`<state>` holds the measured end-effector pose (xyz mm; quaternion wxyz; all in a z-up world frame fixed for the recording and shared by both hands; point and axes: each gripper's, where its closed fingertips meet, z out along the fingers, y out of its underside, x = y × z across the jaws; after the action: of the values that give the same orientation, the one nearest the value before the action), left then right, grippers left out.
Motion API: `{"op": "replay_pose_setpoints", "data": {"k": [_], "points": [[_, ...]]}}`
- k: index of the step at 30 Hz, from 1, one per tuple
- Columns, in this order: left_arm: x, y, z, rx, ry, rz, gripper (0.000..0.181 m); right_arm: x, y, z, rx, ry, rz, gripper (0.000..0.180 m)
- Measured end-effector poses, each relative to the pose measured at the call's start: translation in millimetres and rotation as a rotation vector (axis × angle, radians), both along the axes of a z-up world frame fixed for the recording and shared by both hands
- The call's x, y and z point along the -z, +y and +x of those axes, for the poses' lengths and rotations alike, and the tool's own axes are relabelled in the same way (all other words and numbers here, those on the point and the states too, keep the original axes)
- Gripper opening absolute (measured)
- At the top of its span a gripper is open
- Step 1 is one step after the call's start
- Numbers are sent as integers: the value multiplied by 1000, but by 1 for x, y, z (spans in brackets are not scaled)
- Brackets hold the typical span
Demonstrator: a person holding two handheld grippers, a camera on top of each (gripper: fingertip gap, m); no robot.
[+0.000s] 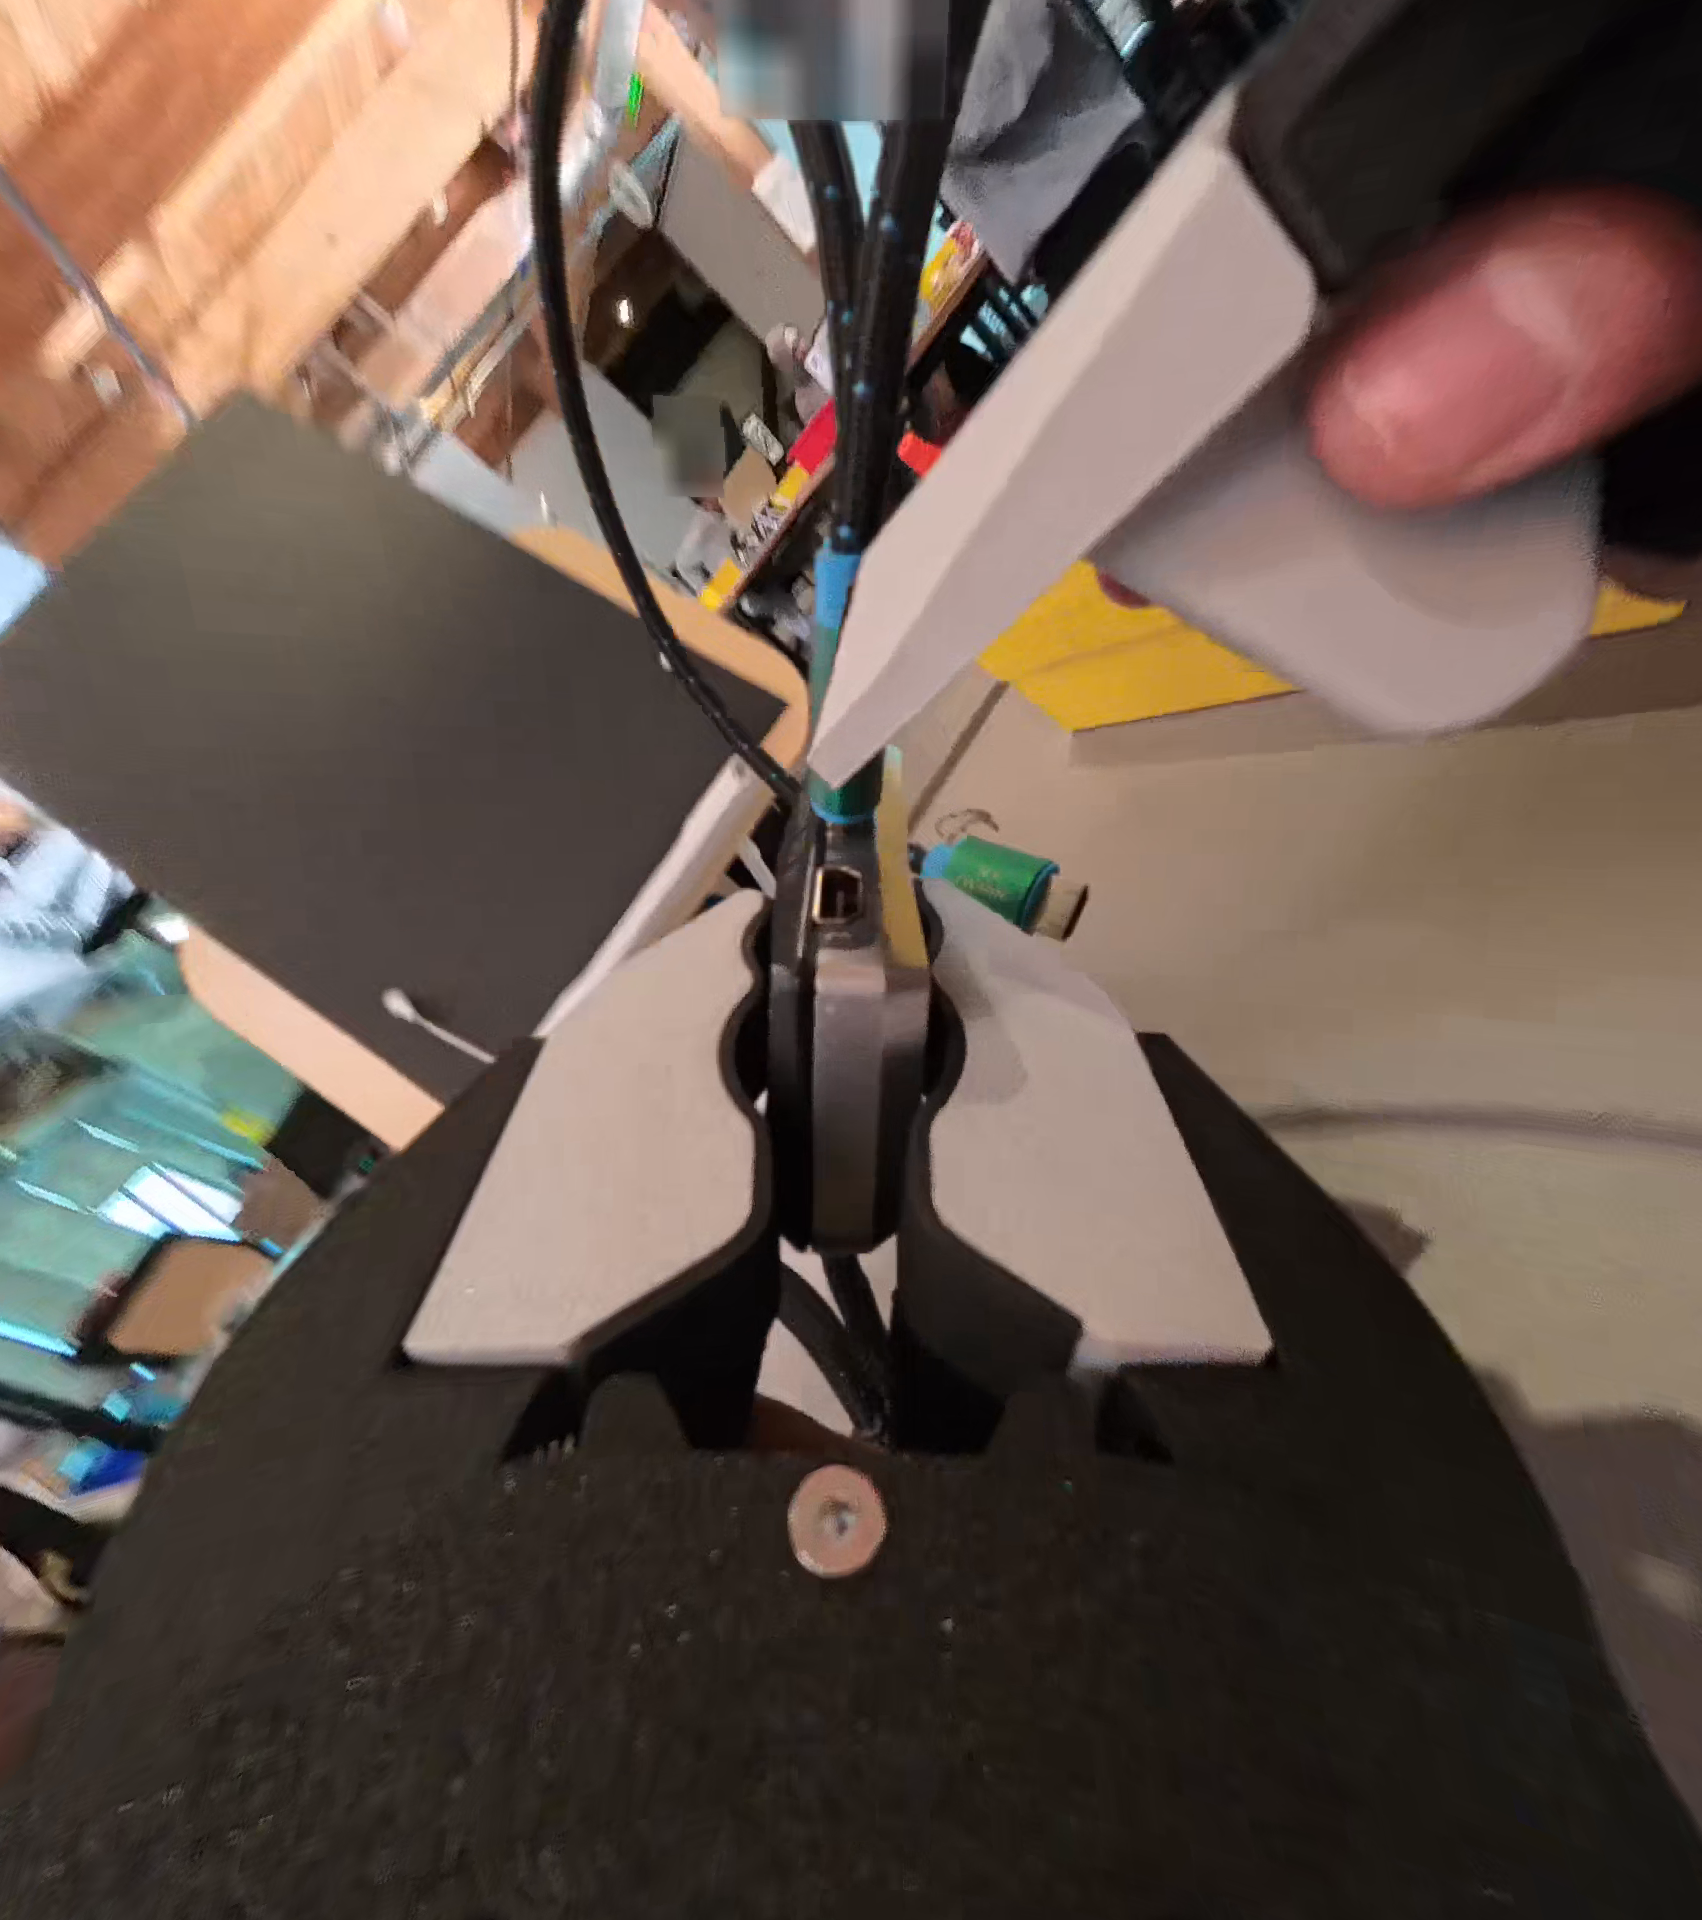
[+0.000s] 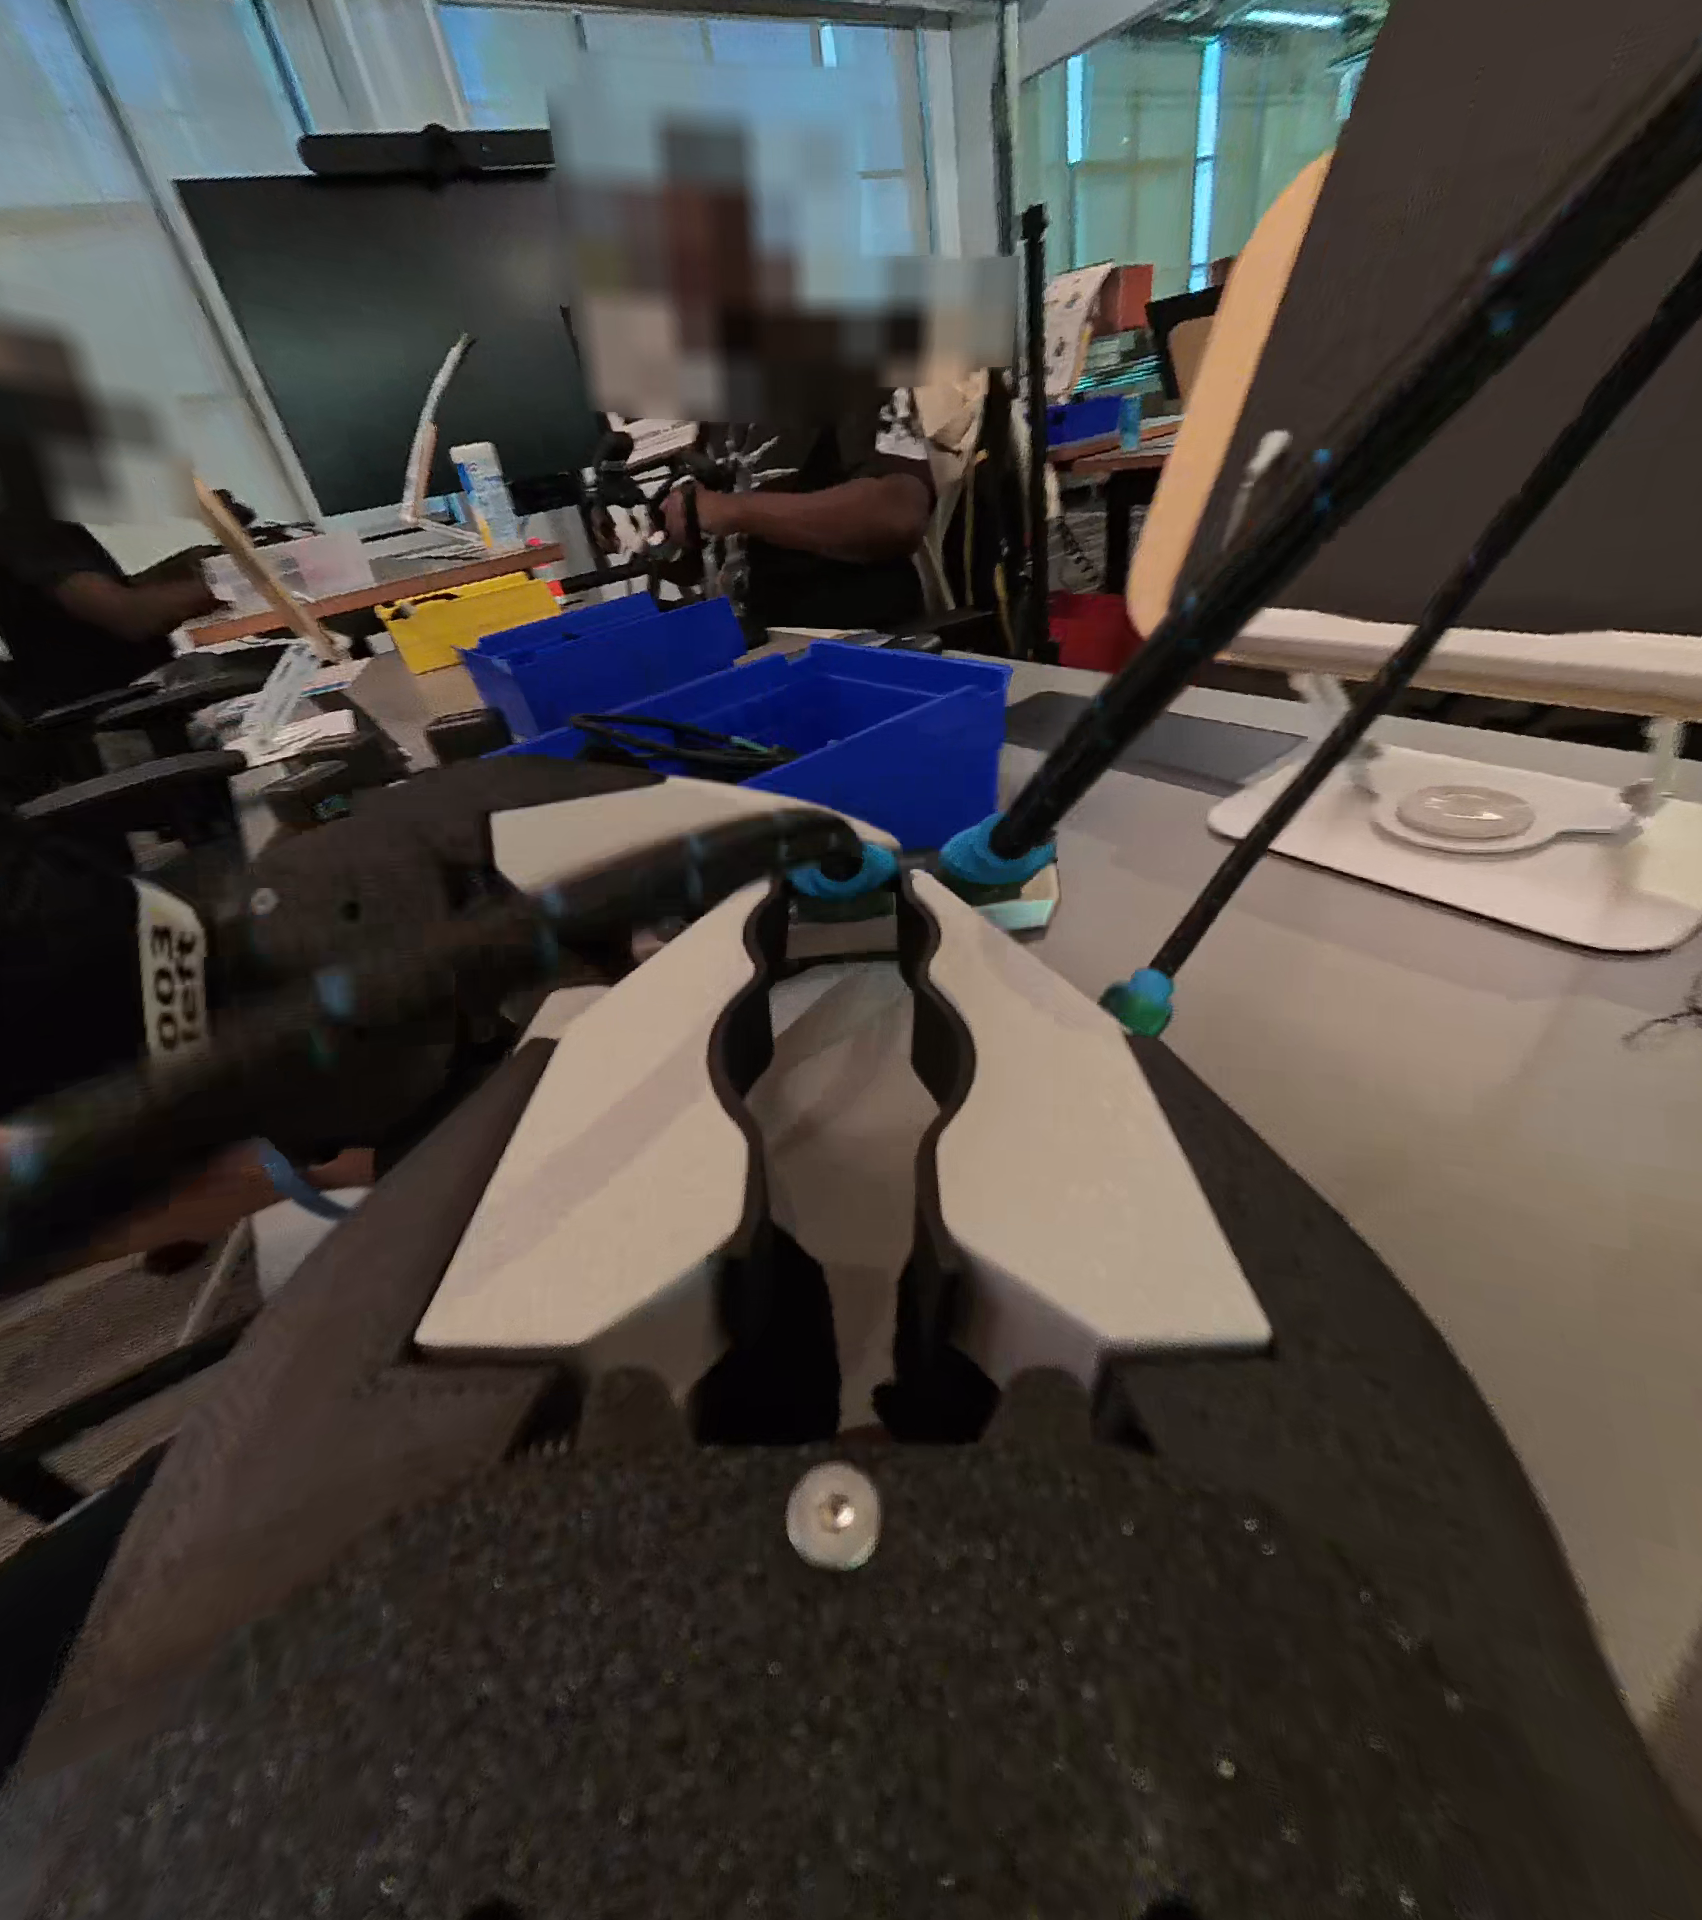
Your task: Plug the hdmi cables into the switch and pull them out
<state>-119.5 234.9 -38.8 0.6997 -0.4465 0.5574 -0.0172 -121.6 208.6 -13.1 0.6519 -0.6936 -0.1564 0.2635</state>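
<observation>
Left wrist view: starts at the far left with a tilted black panel (image 1: 338, 675), then comes to the left gripper (image 1: 845, 925), narrow and clamped on the dark grey HDMI switch (image 1: 852, 1091), which stands on edge between the pale fingers. Shows an empty gold-rimmed port (image 1: 831, 896) on the end of the switch facing away from the camera, and above it a green HDMI plug (image 1: 831, 805) seated in the switch, with black braided cables (image 1: 852, 312) rising from there. Meets the right gripper (image 1: 826, 764) at that plug, one white finger (image 1: 1034, 468) slanting down from the upper right under a person's thumb (image 1: 1512, 353). Leaves a loose HDMI plug (image 1: 998, 878), green with a bare metal tip, just right of the switch, close to the beige table (image 1: 1346, 987). Right wrist view: has the black body of the left gripper at the left, blue bins (image 2: 878, 727) behind it, then the right gripper in the middle, drawn narrow with its tips pressed on both sides of the green HDMI plug (image 2: 842, 878) at its blue collar. Places a second blue-collared plug (image 2: 998, 857) just beside the tips, though cannot tell whether it sits fully in the switch. Puts the loose HDMI plug (image 2: 1138, 1003) lower right of that, its cable running up and right, and a white stand (image 2: 1491, 862) farthest right on the table.
</observation>
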Motion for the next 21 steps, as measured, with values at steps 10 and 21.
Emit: {"op": "replay_pose_setpoints", "data": {"k": [10, 21], "points": [[26, -3, 46, 230, 11, 180, 22, 28, -10, 43, 235, -57, 15, 21], [53, 13, 49, 300, -8, 60, 23, 54, 8, 47, 270, -125, -62, 20]]}}
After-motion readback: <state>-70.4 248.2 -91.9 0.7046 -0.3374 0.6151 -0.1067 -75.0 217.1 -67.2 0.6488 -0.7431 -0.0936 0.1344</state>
